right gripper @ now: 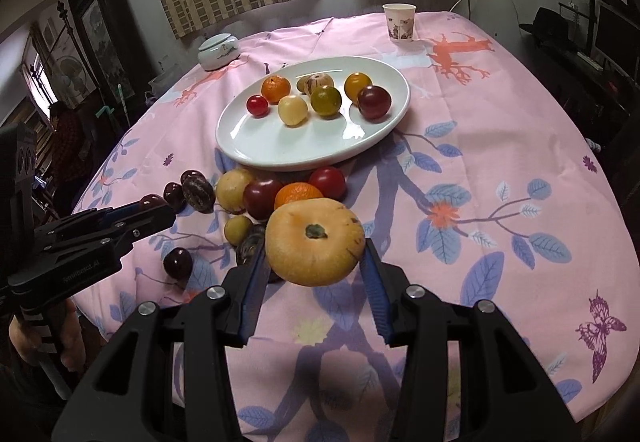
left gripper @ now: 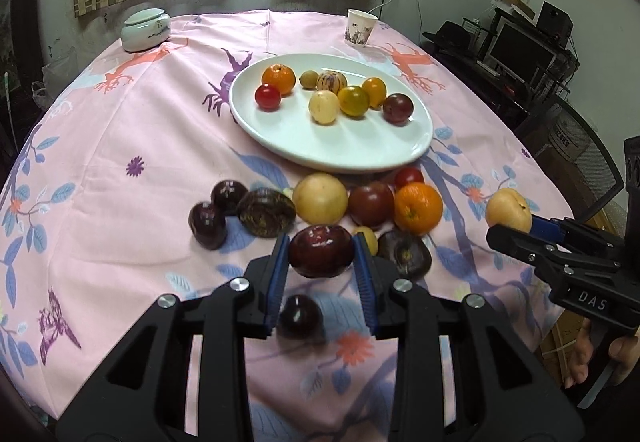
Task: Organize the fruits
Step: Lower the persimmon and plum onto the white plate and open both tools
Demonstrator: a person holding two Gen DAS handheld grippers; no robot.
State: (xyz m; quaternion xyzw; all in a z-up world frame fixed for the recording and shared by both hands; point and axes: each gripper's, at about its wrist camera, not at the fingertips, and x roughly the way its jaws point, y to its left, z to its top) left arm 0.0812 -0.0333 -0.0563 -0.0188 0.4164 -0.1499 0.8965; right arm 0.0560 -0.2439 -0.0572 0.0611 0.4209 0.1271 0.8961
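Observation:
A white oval plate [left gripper: 340, 146] [right gripper: 280, 146] holds several small fruits. In front of it a pile of loose fruits lies on the pink cloth, among them an orange [left gripper: 418, 207] [right gripper: 298, 194] and a pale yellow fruit [left gripper: 320, 198]. My left gripper [left gripper: 321, 250] is shut on a dark red plum [left gripper: 321, 250] and holds it above the cloth, near the pile. My right gripper [right gripper: 316, 242] is shut on a flat yellow-orange fruit [right gripper: 315, 240] [left gripper: 508, 209], lifted to the right of the pile.
A paper cup [left gripper: 360, 28] [right gripper: 399, 22] and a lidded white jar [left gripper: 145, 29] [right gripper: 219, 51] stand at the table's far edge. A dark plum [left gripper: 300, 316] lies under my left gripper. A desk with a monitor [left gripper: 520, 54] stands to the right.

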